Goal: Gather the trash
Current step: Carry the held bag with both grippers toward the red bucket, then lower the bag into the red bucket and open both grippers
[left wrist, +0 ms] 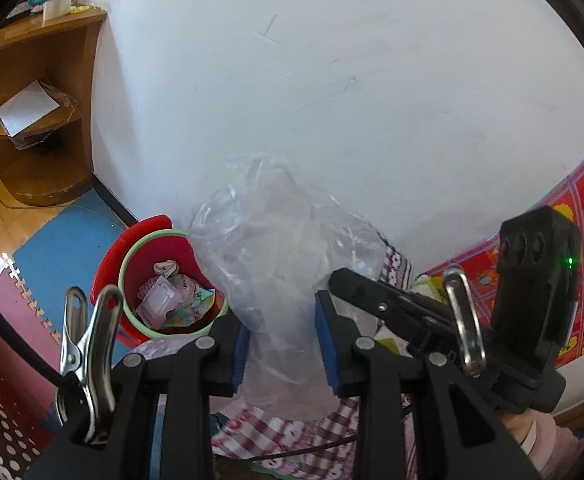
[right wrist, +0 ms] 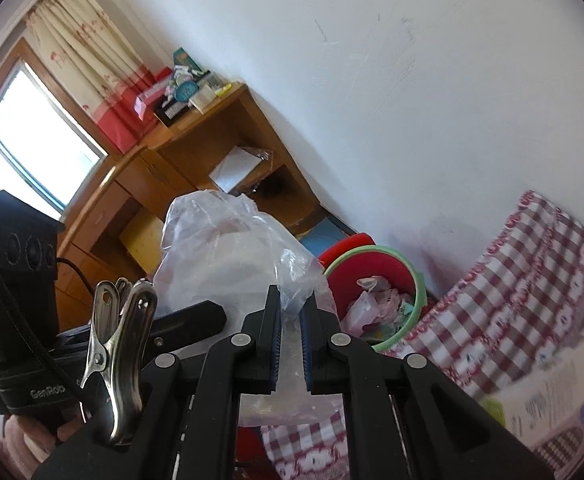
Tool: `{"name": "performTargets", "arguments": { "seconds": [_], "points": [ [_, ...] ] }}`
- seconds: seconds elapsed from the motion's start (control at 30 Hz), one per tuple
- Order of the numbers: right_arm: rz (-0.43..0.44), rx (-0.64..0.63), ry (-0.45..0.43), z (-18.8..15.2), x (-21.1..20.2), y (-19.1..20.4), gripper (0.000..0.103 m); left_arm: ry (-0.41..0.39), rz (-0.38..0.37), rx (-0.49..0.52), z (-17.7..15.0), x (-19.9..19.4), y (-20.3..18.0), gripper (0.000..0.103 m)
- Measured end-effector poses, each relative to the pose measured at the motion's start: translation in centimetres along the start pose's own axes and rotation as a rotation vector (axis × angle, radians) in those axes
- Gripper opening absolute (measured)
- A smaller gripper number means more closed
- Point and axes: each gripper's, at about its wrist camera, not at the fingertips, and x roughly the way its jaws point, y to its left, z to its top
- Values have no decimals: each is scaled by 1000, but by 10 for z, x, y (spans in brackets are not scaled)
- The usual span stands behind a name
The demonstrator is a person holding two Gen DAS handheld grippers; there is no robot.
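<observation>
A clear plastic bag (right wrist: 228, 256) is held up between both grippers in front of a white wall (left wrist: 331, 80). The right gripper (right wrist: 290, 320) has its blue pads nearly together, clamped on a twisted edge of the bag. In the left wrist view the left gripper (left wrist: 282, 332) stands partly apart with the bag's film hanging between its pads; whether they actually press on it is hard to make out, since the plastic is see-through and crumpled. The bag's contents cannot be read through the folds. Just behind and below it on the floor sits a red bin with a green rim (left wrist: 132, 264), holding crumpled wrappers and paper (left wrist: 172, 300); the bag hides part of its rim. A checked cloth (right wrist: 511, 272) lies blurred at the right.
</observation>
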Motion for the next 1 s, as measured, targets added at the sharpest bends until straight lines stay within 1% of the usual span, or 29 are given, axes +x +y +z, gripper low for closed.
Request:
{"name": "performTargets", "arguments": {
  "seconds": [0.17, 0.47, 0.77, 1.0],
  "points": [
    [-15, 10, 30, 12, 32, -2, 10, 34, -13, -11, 11, 20, 20, 32],
    [-56, 30, 86, 27, 84, -15, 10, 104, -7, -36, 25, 60, 56, 31],
    [-108, 51, 145, 34, 124, -24, 10, 158, 14, -38, 32, 91, 75, 32],
    [-148, 70, 167, 36, 145, -32, 10, 196, 46, -6, 34, 114, 82, 32]
  ]
}}
